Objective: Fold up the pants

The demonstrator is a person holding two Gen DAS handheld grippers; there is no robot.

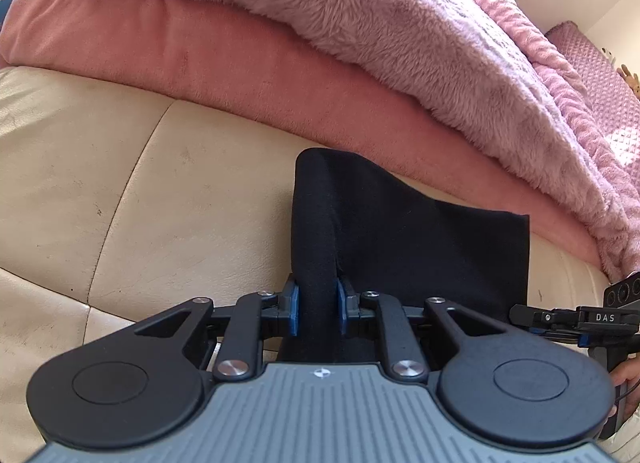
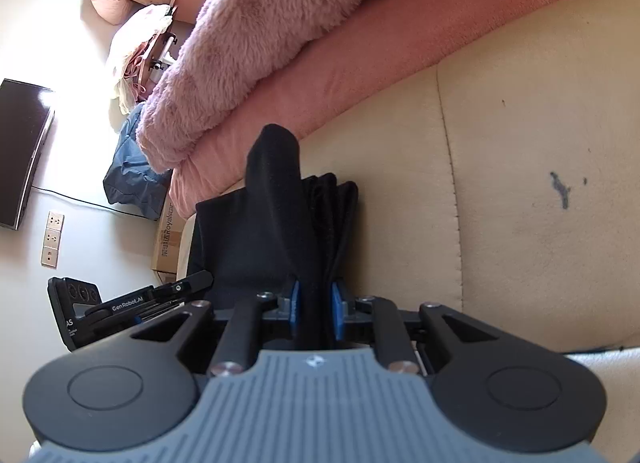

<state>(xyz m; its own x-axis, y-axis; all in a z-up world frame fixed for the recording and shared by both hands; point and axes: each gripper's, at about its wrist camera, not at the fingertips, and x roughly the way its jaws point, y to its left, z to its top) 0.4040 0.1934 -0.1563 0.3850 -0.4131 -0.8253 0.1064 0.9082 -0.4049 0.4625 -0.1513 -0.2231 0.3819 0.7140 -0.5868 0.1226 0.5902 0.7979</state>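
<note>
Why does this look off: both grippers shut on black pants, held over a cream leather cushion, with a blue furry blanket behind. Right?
One thing is wrong: the furry blanket is pink, not blue, as the left wrist view shows. The rest holds: left gripper and right gripper are both shut on the black pants, over the cream leather cushion.

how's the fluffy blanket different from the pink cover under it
The fluffy blanket is long-piled, shaggy and mauve; the pink cover is short-napped, smooth and salmon. The blanket lies heaped on top; the cover lies flat beneath, meeting the cream cushion. Both are soft pinkish bedding.
</note>
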